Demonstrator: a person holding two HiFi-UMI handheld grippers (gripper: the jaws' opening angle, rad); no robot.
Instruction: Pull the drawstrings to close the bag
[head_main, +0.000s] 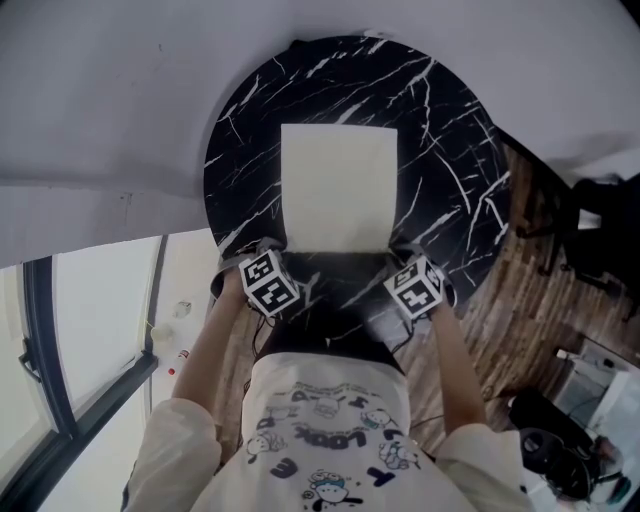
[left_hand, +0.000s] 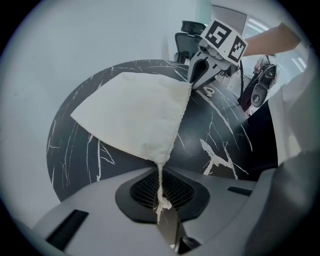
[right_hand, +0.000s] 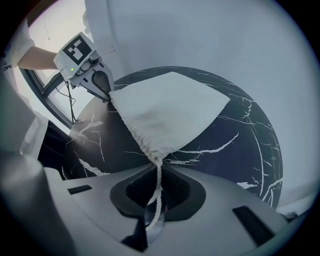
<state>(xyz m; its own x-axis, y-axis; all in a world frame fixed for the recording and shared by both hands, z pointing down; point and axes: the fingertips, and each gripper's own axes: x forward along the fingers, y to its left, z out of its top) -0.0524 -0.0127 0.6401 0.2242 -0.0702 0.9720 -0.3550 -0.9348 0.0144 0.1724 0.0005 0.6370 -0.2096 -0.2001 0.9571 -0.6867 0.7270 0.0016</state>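
A flat cream drawstring bag (head_main: 338, 185) lies on a round black marble table (head_main: 445, 120), its mouth towards me. My left gripper (head_main: 272, 248) sits at the bag's near left corner and my right gripper (head_main: 403, 252) at the near right corner. In the left gripper view the jaws (left_hand: 167, 220) are shut on a knotted white drawstring (left_hand: 161, 185) running taut from the gathered bag corner (left_hand: 160, 155). In the right gripper view the jaws (right_hand: 152, 225) are shut on the other drawstring (right_hand: 159, 185), which comes out of the puckered corner (right_hand: 156, 156). Both near corners lift slightly off the table.
The table's near edge is just under the grippers, with wooden floor (head_main: 520, 290) to the right and a window frame (head_main: 60, 350) to the left. An office chair (left_hand: 187, 40) and dark equipment (head_main: 560, 440) stand beyond the table's right side.
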